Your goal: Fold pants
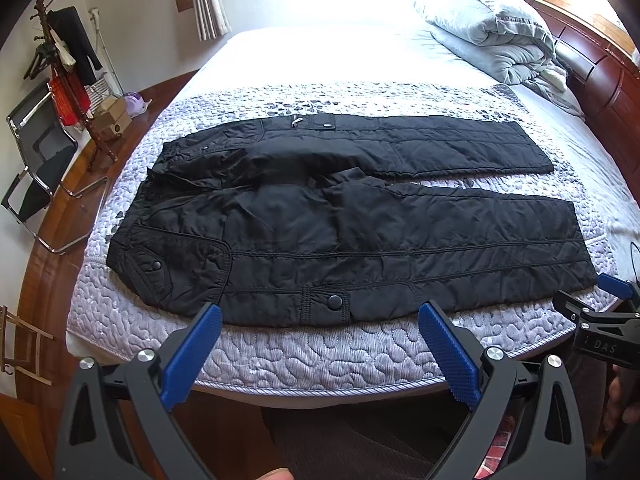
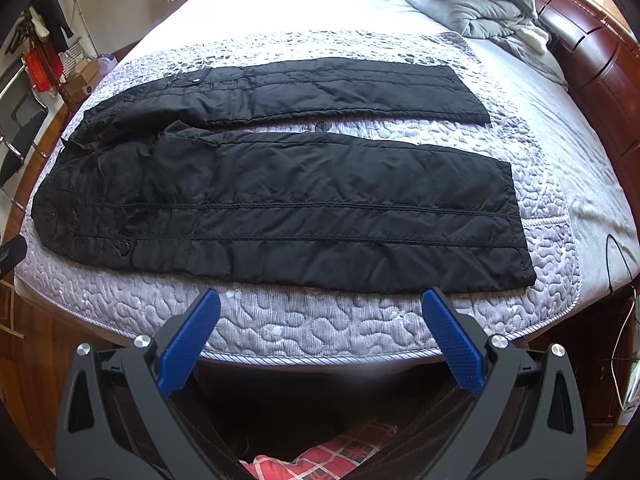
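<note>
1. Your left claw [image 1: 320, 312] stands wide, its blue pads [image 1: 191, 356] spread and holding nothing, poised over the near edge of the bed [image 1: 320, 354], just short of the trousers' hip pocket.
2. Your right claw [image 2: 321, 300] is likewise spread wide and empty, hovering above the quilted border near the lower leg's hem; in the left wrist view its black frame shows at the right edge, with part of your hand [image 1: 620, 400] behind it.
3. The black quilted pants [image 2: 280, 200] lie flat and unfolded across the foot of the bed, waist to the left, both legs running to the right.
4. The near leg sits just beside the mattress edge; the far leg lies apart from it, a strip of grey patterned bedspread [image 2: 360, 128] showing between them.
5. Snap buttons [image 1: 334, 301] mark the near pocket flaps, and the crotch area is rumpled.
6. Farther up the bed, a bundled grey duvet [image 1: 492, 28] rests against the dark wooden headboard [image 1: 600, 76] at right.
7. Off the bed's left side, a coat stand [image 1: 68, 68] hung with clothes, a folding chair [image 1: 36, 160] and cardboard boxes [image 1: 114, 118] stand on the wooden floor.
8. A thin cable [image 2: 616, 264] trails over the bed's right edge.
</note>
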Action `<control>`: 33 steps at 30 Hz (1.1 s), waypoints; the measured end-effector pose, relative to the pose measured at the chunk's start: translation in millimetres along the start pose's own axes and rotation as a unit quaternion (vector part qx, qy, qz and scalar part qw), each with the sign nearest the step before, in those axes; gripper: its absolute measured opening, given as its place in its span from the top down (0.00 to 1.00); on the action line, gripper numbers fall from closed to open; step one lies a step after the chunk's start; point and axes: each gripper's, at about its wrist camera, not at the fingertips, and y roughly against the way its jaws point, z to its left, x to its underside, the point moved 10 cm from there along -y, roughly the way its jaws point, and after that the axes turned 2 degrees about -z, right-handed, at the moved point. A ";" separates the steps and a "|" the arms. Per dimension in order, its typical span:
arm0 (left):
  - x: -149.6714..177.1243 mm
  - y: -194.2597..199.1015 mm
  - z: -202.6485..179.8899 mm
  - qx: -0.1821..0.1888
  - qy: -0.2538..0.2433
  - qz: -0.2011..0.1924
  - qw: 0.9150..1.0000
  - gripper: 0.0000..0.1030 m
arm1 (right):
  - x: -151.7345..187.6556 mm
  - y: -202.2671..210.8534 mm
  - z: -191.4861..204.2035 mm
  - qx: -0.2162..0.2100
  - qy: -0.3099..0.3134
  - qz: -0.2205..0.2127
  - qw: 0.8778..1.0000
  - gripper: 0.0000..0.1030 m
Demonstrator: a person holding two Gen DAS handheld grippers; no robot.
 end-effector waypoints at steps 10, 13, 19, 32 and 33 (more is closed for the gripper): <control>-20.1 -70.7 47.9 0.129 0.132 0.078 0.980 0.04 | -59.9 -15.8 -51.8 0.006 -0.023 -0.036 0.999 0.02; -57.2 -106.8 120.2 0.073 0.169 0.080 0.980 0.04 | -104.7 -29.1 -93.3 0.039 -0.019 -0.055 0.998 0.02; -144.5 -196.8 263.4 -0.010 0.225 0.097 0.969 0.04 | -174.8 -95.7 -178.2 0.053 -0.051 -0.011 0.997 0.02; -171.5 -360.1 354.6 0.034 0.388 0.229 0.892 0.04 | -224.2 -228.1 -274.8 0.021 -0.161 0.081 0.983 0.02; -170.5 -363.3 355.3 0.030 0.387 0.231 0.892 0.04 | -226.6 -231.9 -275.3 0.021 -0.160 0.083 0.983 0.02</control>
